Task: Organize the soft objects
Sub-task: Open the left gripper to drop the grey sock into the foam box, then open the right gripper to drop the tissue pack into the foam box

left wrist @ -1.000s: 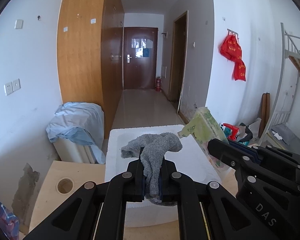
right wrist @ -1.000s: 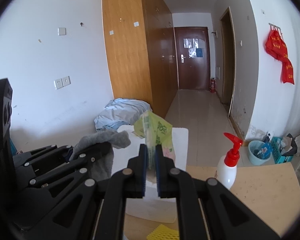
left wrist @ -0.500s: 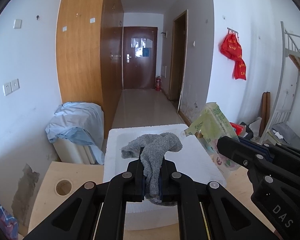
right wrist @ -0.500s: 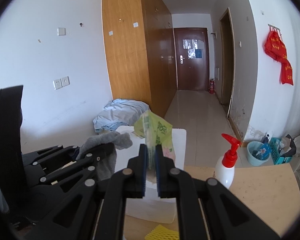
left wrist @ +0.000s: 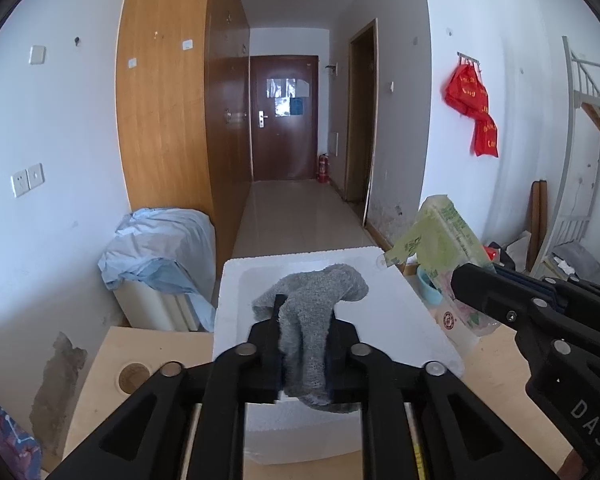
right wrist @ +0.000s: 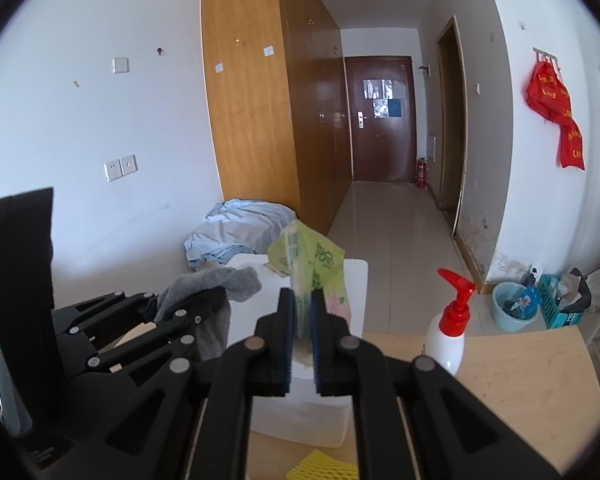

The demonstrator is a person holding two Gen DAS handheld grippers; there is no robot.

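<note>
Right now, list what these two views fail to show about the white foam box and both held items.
- White foam box interior: left wrist view, floor hidden by the grey knitted cloth; contents unknown.
- Cloth's lower end: covered by the left gripper fingers.
- Green plastic tissue pack: right wrist view, bottom hidden between the right gripper fingers; print too small to read.

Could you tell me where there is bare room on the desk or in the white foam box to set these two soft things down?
The white foam box interior looks bare under the grey cloth. Bare desk lies right of the spray bottle. Between the tools it is crowded, with the green tissue pack there.
</note>
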